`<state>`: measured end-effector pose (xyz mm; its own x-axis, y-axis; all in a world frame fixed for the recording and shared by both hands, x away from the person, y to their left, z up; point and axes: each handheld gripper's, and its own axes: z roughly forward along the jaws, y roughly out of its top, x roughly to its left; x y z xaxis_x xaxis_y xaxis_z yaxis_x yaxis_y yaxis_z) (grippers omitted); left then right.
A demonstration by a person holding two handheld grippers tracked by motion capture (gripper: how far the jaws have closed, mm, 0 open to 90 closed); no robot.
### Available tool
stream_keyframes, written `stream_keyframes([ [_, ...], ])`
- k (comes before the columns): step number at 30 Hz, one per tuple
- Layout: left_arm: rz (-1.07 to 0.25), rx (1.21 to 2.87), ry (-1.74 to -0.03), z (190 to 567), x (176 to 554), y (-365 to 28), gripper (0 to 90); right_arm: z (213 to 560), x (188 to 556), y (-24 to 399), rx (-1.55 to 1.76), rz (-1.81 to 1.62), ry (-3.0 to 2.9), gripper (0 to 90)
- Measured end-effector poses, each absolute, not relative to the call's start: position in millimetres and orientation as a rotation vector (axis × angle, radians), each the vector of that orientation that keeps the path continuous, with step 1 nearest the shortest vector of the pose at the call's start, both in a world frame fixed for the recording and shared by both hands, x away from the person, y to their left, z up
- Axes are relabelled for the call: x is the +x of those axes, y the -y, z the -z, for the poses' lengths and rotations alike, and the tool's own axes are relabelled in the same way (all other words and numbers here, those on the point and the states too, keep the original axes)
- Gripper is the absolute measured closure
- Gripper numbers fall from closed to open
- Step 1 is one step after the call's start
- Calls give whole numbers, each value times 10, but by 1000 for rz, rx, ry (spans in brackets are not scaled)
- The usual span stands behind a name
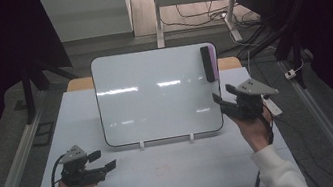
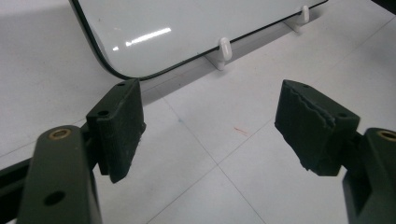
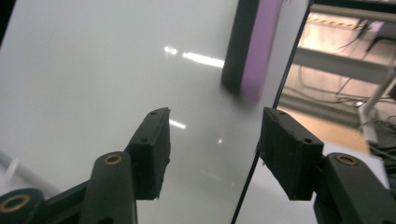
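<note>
left gripper (image 1: 102,160) gapes empty over the table (image 1: 177,173); right gripper (image 1: 222,101) open, below the eraser (image 1: 209,63) on the whiteboard (image 1: 154,95)

Dim, dark-edged frames; glare streaks on whiteboard (image 1: 154,90)

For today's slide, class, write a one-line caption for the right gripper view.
Open right hand-held gripper faces the whiteboard, below its black-and-purple eraser.

The left hand-held gripper (image 2: 210,130) is holding its jaws wide apart over the white counter (image 2: 224,158), nothing between them. A whiteboard (image 2: 177,28) is standing tilted on white clip feet (image 2: 223,52) just beyond. A faint red mark (image 2: 241,131) is lying between the jaws.
</note>
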<state>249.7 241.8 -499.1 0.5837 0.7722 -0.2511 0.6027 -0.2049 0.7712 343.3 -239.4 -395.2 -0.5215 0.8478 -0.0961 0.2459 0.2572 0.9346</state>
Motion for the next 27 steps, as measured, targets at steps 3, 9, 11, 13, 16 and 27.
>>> stream_keyframes([
  [3,-235,1913,-1104,4993,2501,-2413,249,4126,3292,2486,963,-1266,-1971,398],
  [9,-234,1926,-1101,5000,2509,-2388,249,4397,3117,2606,918,-1276,-2066,396],
  [11,-234,1925,-1099,4999,2509,-2385,249,4481,3086,2643,910,-1280,-2093,396],
  [13,-235,1926,-1098,4999,2511,-2388,249,4565,3068,2681,909,-1279,-2116,396],
  [16,-234,1928,-1097,5002,2515,-2387,250,4664,3051,2733,906,-1272,-2142,397],
  [27,-232,1929,-1090,4998,2512,-2385,250,4759,3048,2767,881,-1264,-2173,395],
])
